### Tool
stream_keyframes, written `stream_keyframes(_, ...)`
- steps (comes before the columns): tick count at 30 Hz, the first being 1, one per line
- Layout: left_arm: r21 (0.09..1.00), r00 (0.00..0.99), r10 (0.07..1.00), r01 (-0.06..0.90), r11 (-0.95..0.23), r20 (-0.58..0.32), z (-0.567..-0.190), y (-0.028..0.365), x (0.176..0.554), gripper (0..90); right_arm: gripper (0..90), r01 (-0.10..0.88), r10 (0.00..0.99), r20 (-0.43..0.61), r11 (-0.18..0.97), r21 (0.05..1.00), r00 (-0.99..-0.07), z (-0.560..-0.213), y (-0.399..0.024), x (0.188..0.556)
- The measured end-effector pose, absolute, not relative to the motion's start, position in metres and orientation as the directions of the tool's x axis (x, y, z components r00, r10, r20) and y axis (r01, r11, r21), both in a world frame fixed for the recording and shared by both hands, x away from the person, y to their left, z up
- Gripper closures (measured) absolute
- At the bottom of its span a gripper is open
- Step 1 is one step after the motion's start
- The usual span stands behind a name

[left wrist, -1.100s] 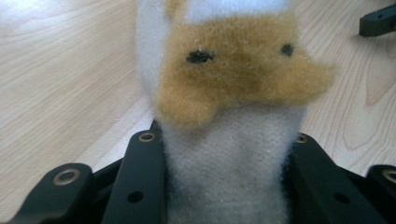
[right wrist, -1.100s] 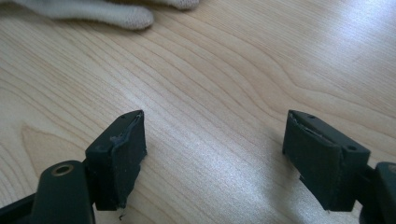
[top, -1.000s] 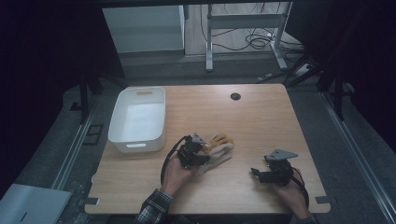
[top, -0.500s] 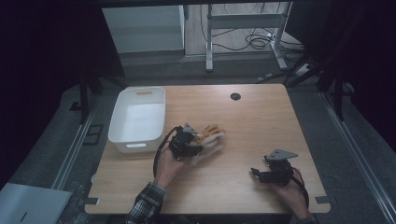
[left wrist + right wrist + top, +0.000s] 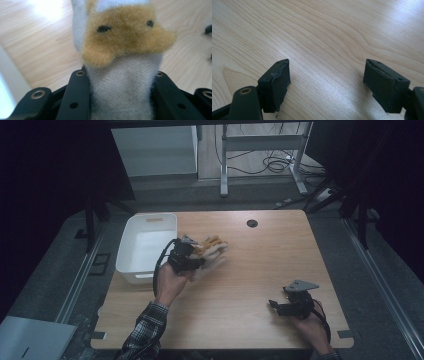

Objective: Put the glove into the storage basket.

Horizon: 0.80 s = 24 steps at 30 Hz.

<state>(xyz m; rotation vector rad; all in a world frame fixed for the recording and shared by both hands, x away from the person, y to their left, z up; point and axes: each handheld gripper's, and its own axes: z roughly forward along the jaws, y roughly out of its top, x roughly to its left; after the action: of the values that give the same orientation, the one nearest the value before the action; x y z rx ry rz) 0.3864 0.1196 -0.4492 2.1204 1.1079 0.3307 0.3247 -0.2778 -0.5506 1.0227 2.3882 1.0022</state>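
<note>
A wooden desk [image 5: 240, 285] carries a white bin [image 5: 145, 247] at its left edge. Just right of the bin, the left gripper [image 5: 192, 256] is clenched on a fuzzy white-and-tan sock [image 5: 120, 57], its length pointing away from the bin. The right gripper [image 5: 280, 306] rests released near the front right corner.

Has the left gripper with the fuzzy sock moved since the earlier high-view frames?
Yes. The left gripper, shut on the sock, has gone up the high view, toward the white bin and away from the table's near edge.
</note>
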Motion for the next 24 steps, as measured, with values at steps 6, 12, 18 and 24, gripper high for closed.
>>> stream_keyframes(6, 0.698, 0.557, 0.826, 0.624, -0.351, -0.082, -0.441, 0.135, 0.395, 67.6, 21.7, 0.483, 0.735, -0.045, 0.489, 0.727, -0.676, -0.551, -0.278, 0.325)
stream_keyframes(12, 0.713, 0.510, 0.857, 0.629, -0.310, -0.077, -0.430, 0.155, 0.403, 69.9, 21.7, 0.482, 0.735, -0.043, 0.486, 0.728, -0.676, -0.551, -0.278, 0.325)
stream_keyframes(18, 0.732, 0.457, 0.886, 0.629, -0.262, -0.075, -0.417, 0.179, 0.408, 73.4, 21.7, 0.482, 0.735, -0.043, 0.487, 0.729, -0.677, -0.551, -0.278, 0.325)
stream_keyframes(24, 0.744, 0.374, 0.926, 0.634, -0.210, -0.058, -0.405, 0.207, 0.413, 74.0, 21.7, 0.482, 0.735, -0.043, 0.486, 0.728, -0.676, -0.551, -0.278, 0.325)
